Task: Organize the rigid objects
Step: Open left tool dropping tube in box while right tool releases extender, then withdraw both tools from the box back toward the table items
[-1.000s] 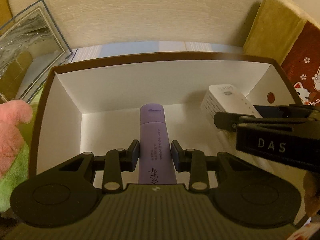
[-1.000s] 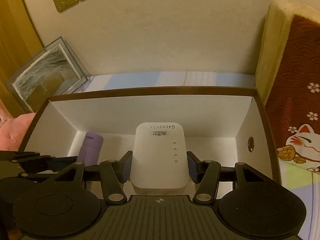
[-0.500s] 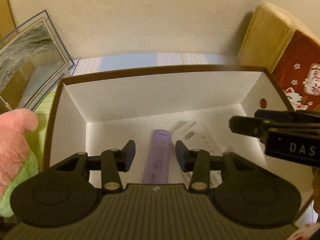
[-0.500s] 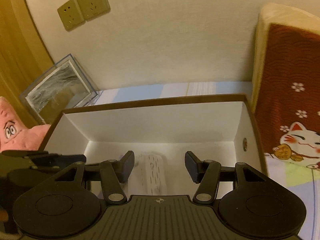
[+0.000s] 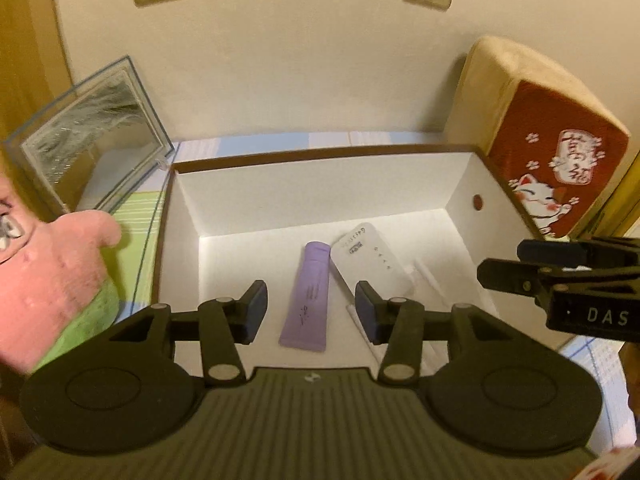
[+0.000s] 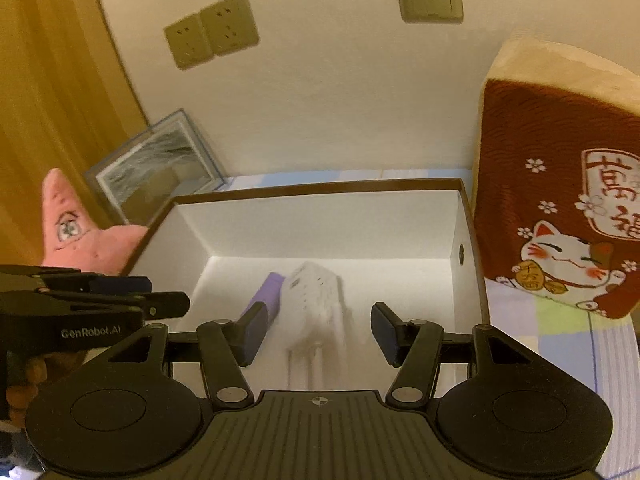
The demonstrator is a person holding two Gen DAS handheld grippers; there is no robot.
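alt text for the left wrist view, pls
Open left gripper, empty, above a white box where a purple tube and a white Wi-Fi plug lie side by side. Right gripper enters at right.

Left tongs [image 5: 307, 307] angled downward, jaws parted, just been opening, nothing between pads. Right tongs [image 6: 318, 334] angled downward, jaws parted, empty. Both side by side, right one's fingertips [image 5: 536, 264] at left view's right edge.

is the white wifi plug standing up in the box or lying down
Lying down. The white wifi plug rests flat on the floor of the box, front face up, leaning against the purple tube.
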